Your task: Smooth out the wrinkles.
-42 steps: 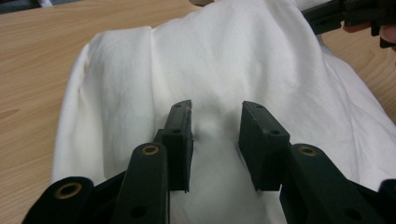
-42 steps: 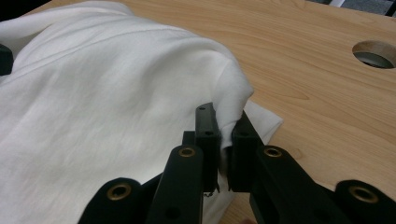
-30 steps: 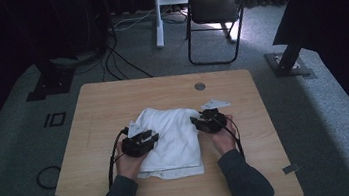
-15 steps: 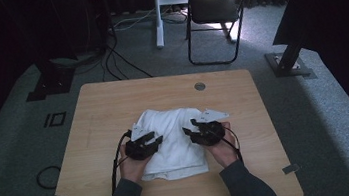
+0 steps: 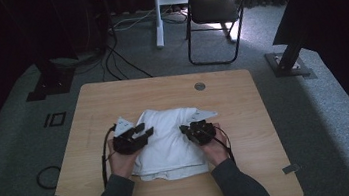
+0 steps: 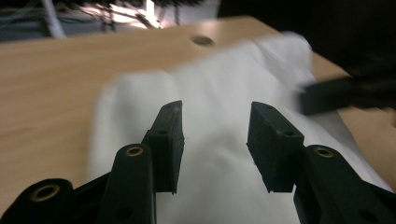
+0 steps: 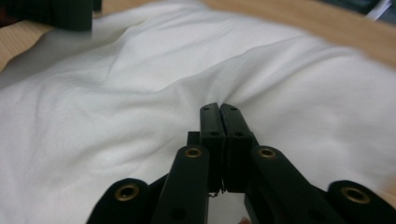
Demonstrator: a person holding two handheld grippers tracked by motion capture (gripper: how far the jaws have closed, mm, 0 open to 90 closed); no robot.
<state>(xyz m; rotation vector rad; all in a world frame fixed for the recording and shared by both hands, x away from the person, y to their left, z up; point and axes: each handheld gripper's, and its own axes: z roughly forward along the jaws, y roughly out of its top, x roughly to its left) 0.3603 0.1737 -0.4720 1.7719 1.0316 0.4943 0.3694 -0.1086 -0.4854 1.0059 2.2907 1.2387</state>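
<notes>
Nearest the person: both forearms enter from the table's near edge, one gripper in each hand, both over the white cloth point(image 5: 170, 139) that lies folded and rumpled on the middle of the wooden table point(image 5: 88, 108).

Right gripper point(image 5: 186, 128) — jaws pressed together, having just closed. In the right gripper view the tips point(image 7: 219, 112) meet at a ridge in the fabric, and creases run out from that spot. Probably a thin fold is pinched there, though whether any cloth sits between the pads I cannot tell; the faces look flush.

Left gripper point(image 5: 145, 130) — jaws spread about half way, having just been opening. In the left gripper view the tips point(image 6: 215, 116) hang above the cloth with nothing between them; the fabric lies below and ahead, blurred.

Relation that matters: the cloth's long axis runs from the near edge toward the far edge of the table, with the grippers flanking it left and right about half way along. Each points inward toward the cloth's midline. The right is already at the fabric; the left is clear of it and would, in my judgement, have to come down onto the left margin before taking a hold.

Farther off: a small round grommet point(image 5: 199, 86) near the table's far edge, then grey carpet, a folding chair point(image 5: 215, 15) and cables on the floor.

No brand, label or legible writing on the cloth, table or grippers.
</notes>
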